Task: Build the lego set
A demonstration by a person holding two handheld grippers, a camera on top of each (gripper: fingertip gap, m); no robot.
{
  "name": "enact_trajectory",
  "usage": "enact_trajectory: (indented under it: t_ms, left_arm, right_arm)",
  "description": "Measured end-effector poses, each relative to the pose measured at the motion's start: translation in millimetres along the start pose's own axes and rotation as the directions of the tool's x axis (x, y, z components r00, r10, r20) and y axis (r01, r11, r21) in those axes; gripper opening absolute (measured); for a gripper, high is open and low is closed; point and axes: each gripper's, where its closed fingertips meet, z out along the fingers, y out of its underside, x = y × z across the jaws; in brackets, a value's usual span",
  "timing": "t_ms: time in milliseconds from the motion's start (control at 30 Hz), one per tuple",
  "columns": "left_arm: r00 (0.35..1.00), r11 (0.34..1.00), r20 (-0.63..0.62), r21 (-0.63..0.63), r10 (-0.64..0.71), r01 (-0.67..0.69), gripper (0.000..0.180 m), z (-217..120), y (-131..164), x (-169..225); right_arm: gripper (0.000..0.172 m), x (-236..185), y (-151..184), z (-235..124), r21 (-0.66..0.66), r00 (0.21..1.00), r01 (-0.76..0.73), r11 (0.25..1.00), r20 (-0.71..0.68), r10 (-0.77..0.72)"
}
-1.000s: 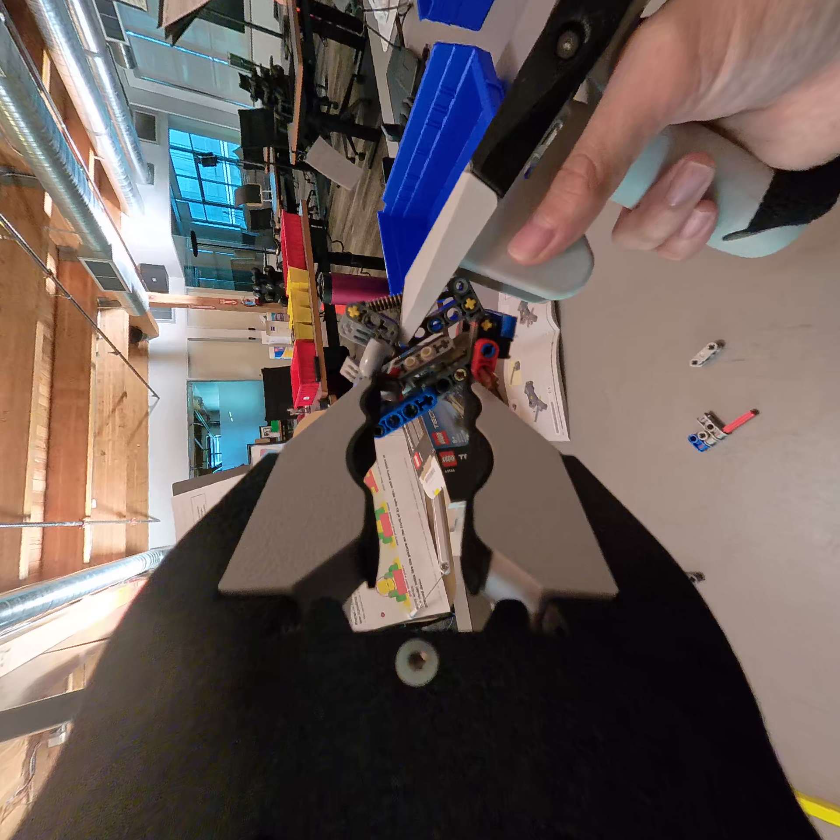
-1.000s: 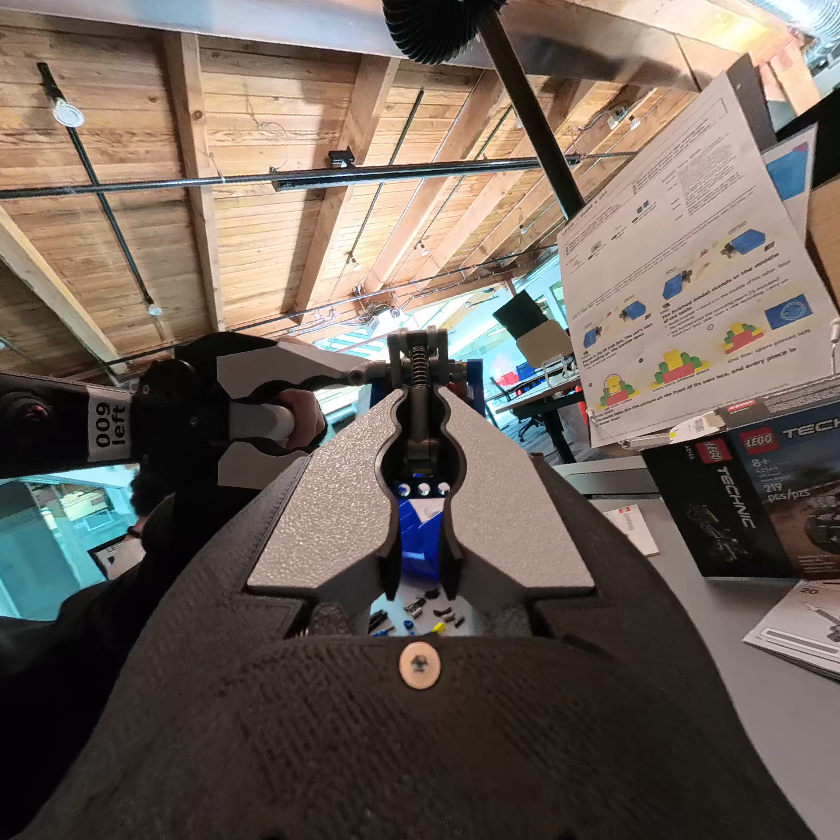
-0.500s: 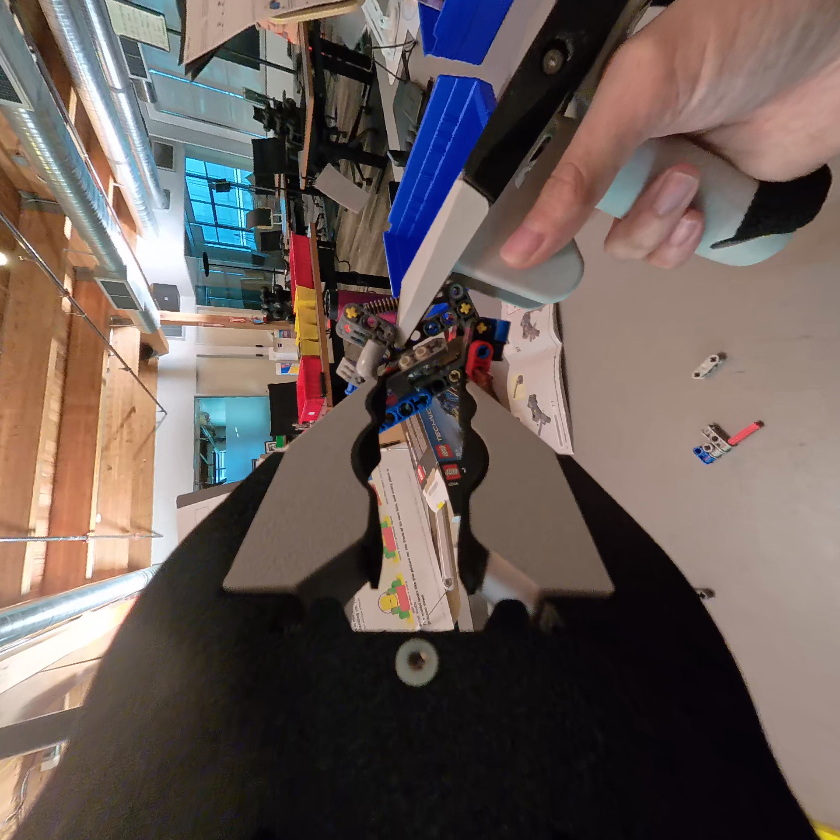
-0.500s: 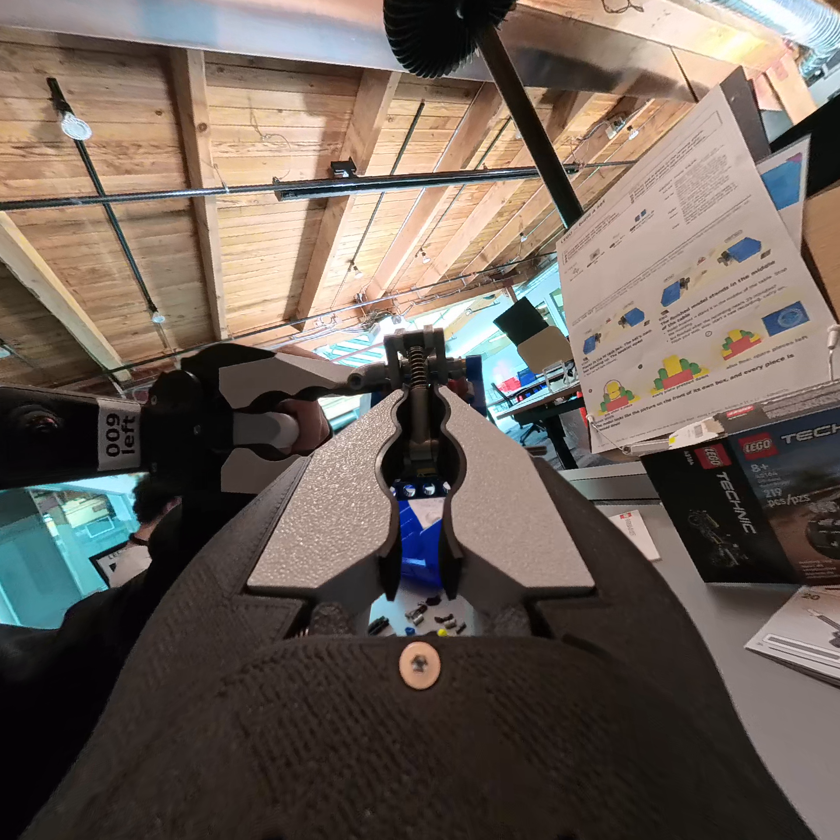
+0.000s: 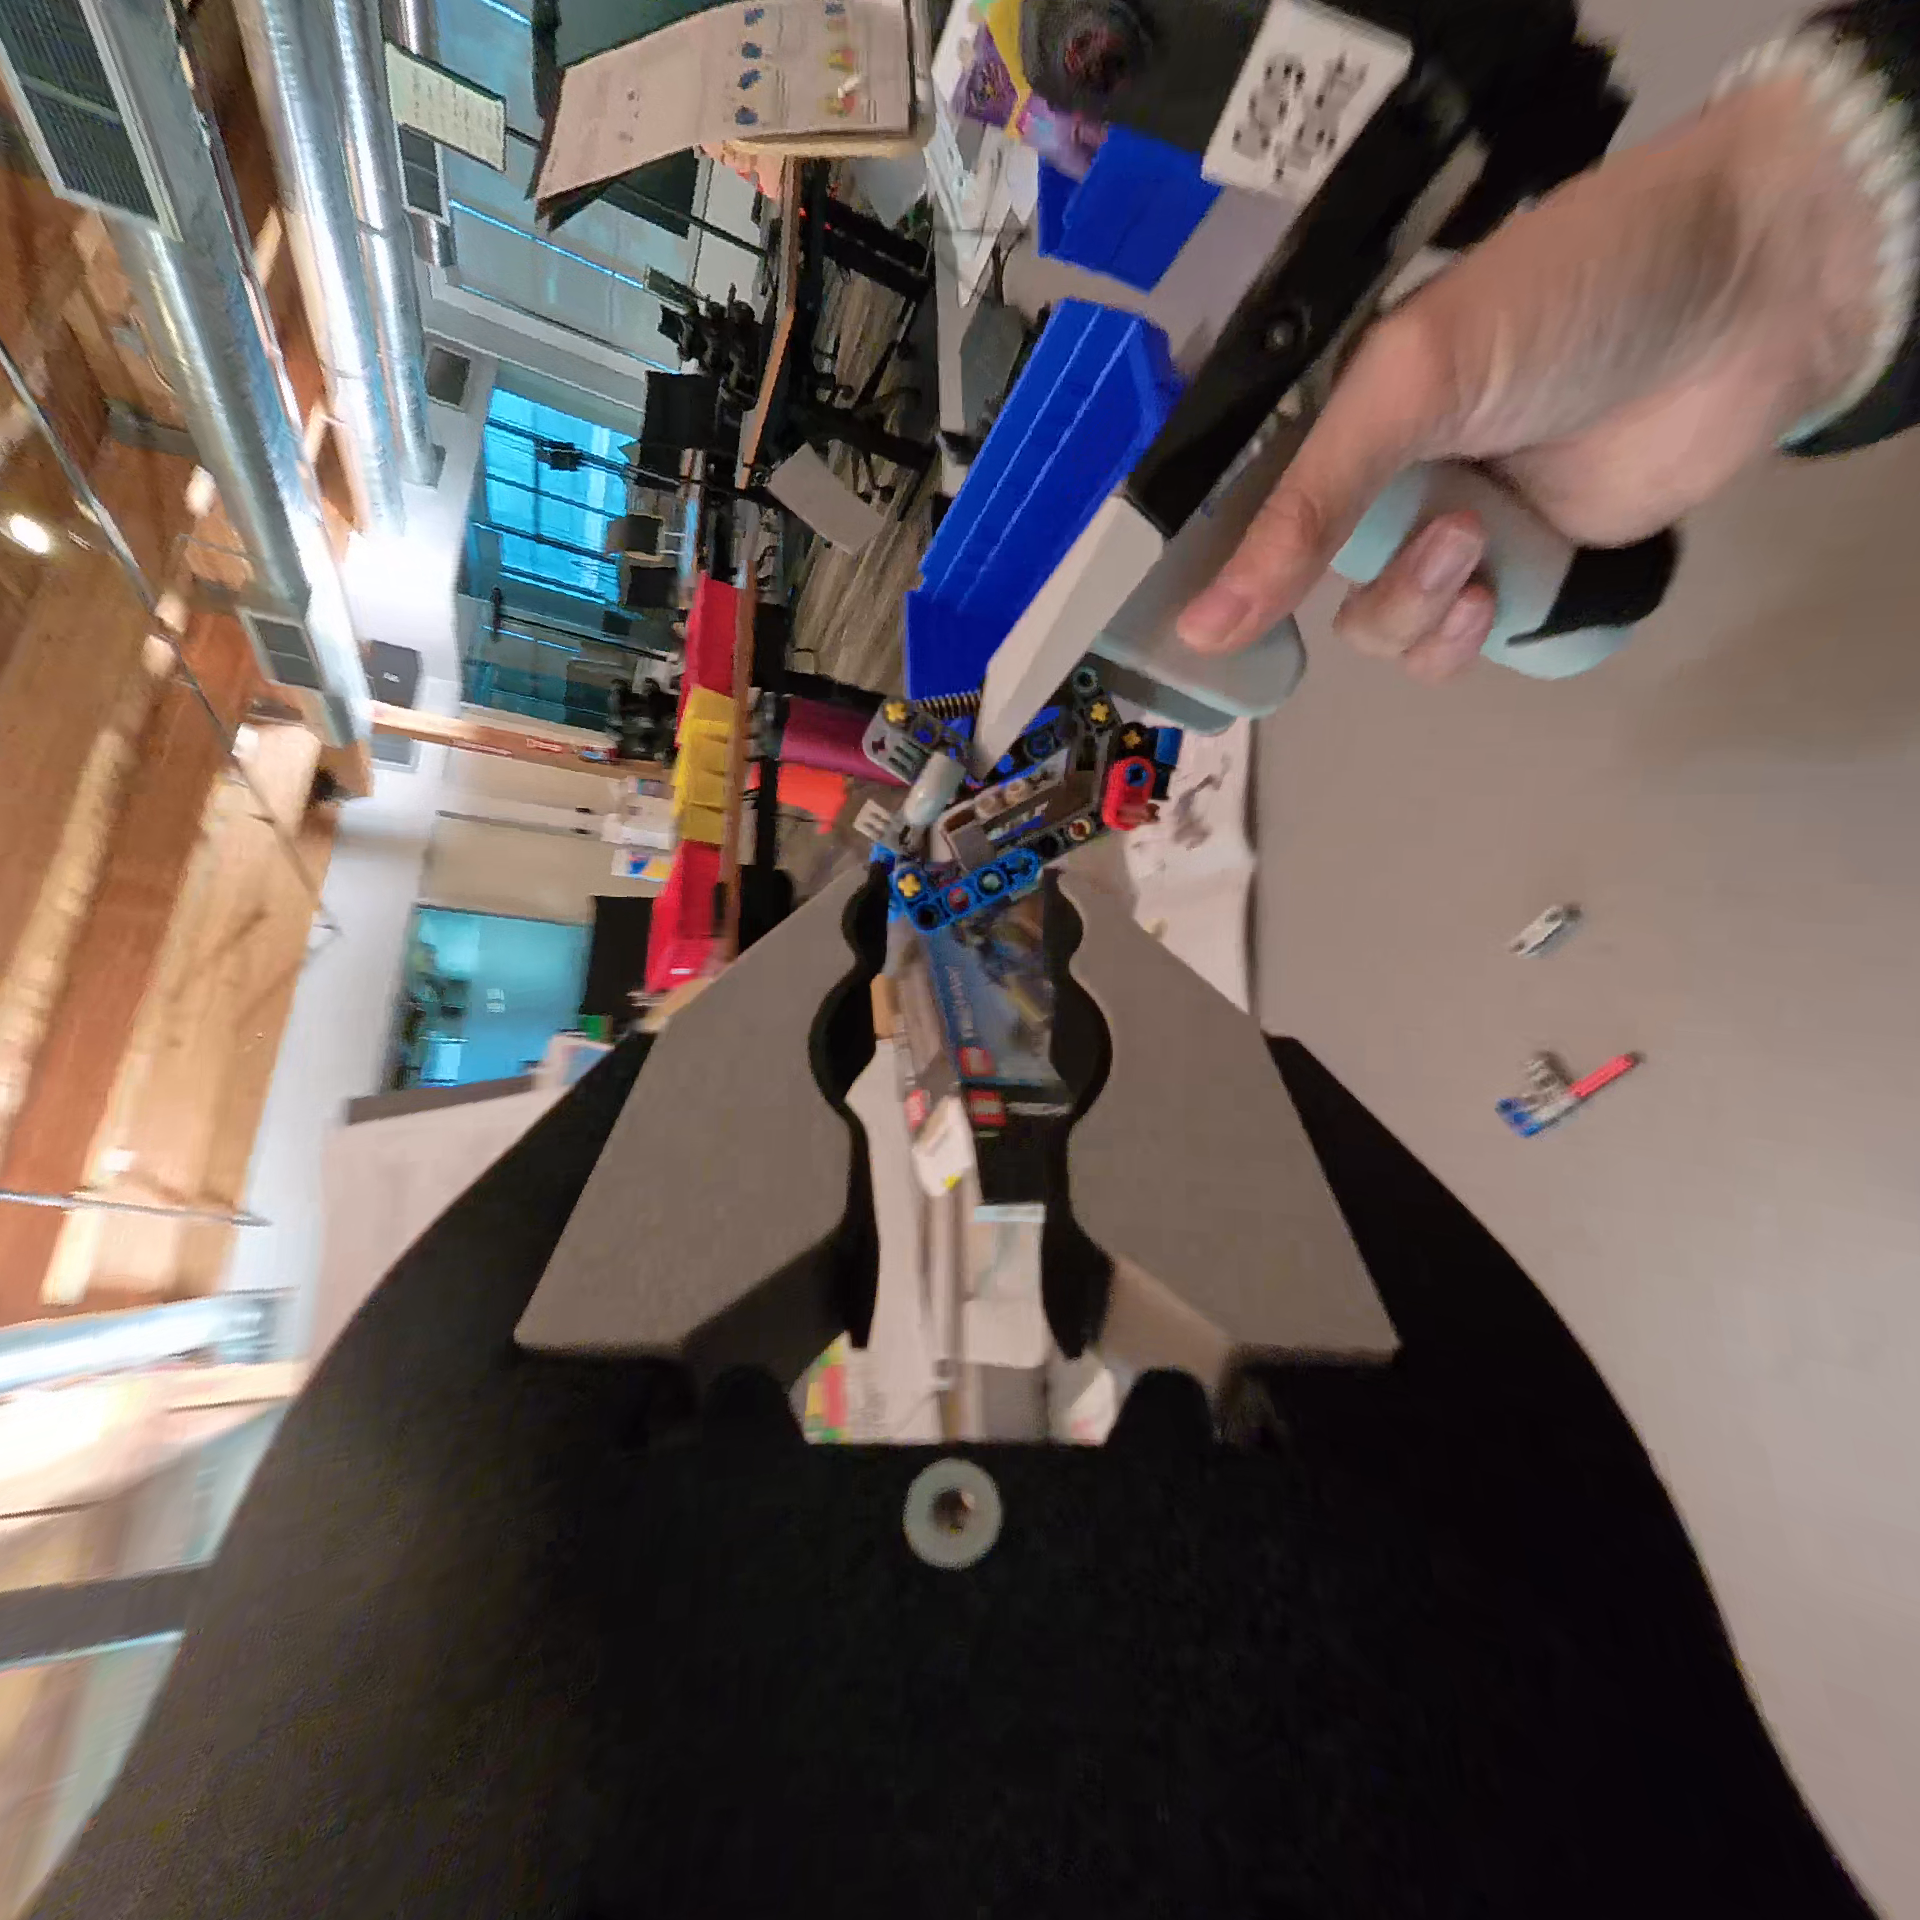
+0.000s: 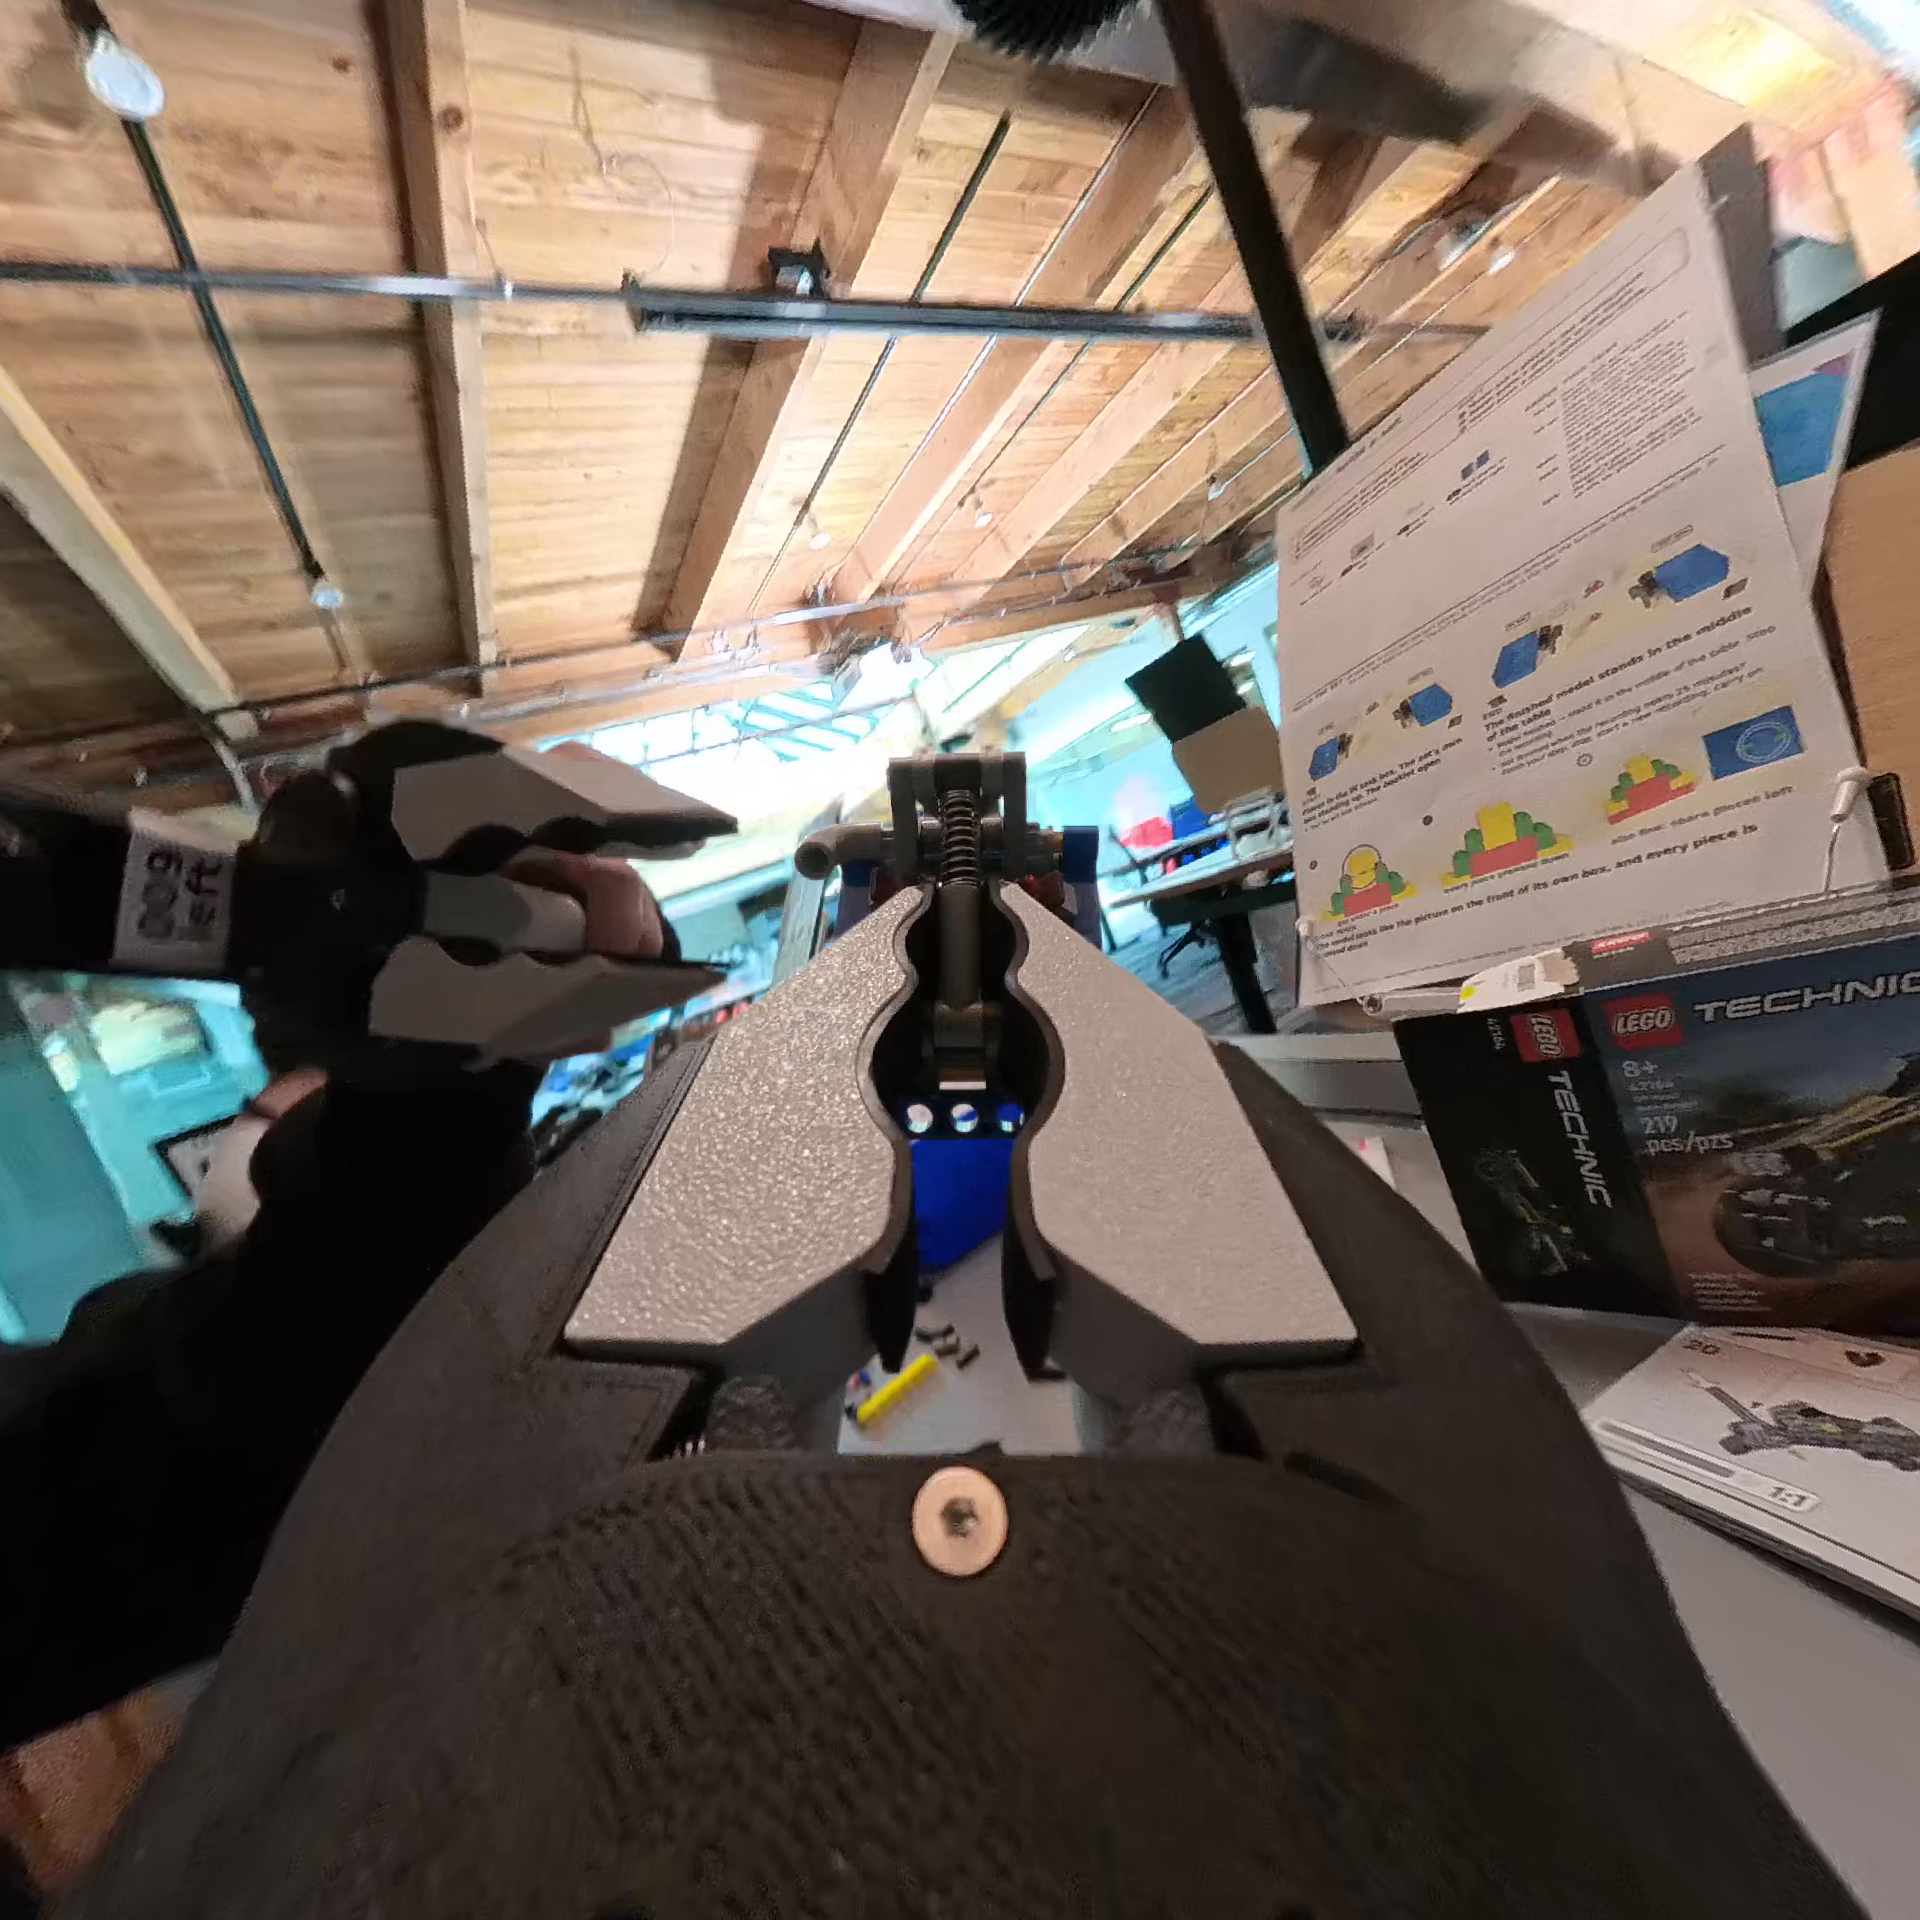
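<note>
The brick model [image 5: 1023,805], a small build of grey, black and blue beams with a red connector and a coil spring, hangs in the air above the table [image 5: 1558,1351], clamped in the right gripper [image 6: 958,883]. That gripper's fingers [image 6: 821,1039] are closed narrow on the model's dark grey stem below the spring, pads pressing on both sides. A hand [image 5: 1579,374] grips the right gripper's pale handle.

Just in front of the model, the left gripper [image 5: 961,894] stands partly open, its fingertips flanking the model's blue end beam [image 5: 966,888]; whether the pads touch the beam cannot be told through the blur. From the right wrist view the left gripper [image 6: 686,904] shows beside the model with a clear gap between its fingers and nothing between them.

Beyond the model stand blue bins [image 5: 1039,499]. Below the model on the table lie a yellow piece [image 6: 894,1387] and a few small black pieces [image 6: 951,1345]. Well off from the model lie a grey piece [image 5: 1543,928] and a cluster with a red rod [image 5: 1569,1086]. Beside the model stand a dark set box [image 6: 1683,1132] and, above it, a propped printed sheet [image 6: 1558,644]; an open booklet [image 6: 1787,1444] lies in front of the box.
</note>
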Motion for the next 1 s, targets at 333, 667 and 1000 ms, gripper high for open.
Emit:
enact_trajectory:
  t_ms: [333, 667, 1000]
  left_arm:
    - [0.851, 0.850, -0.169, 0.099, -0.498, 0.517, 0.030, 31.6, 59.0, 60.4]
    - [0.667, 0.681, -0.296, 0.069, -0.684, 0.729, 0.035, 97.3, 99.9, 126.0]
    - [0.939, 0.945, -0.108, -0.030, -0.327, 0.326, 0.020, 144.2, 127.9, 161.4]
  right_arm:
    - [0.004, 29.8, 70.0, -17.8, -0.347, 0.929, 0.362, 0.865, 0.212, -0.304]
    - [0.004, 120.8, 140.4, -46.2, -0.653, 0.878, 0.467, 0.596, 0.261, -0.401]
    - [0.005, 154.7, 178.8, -61.7, -0.824, 0.900, 0.352, 0.445, 0.166, -0.403]
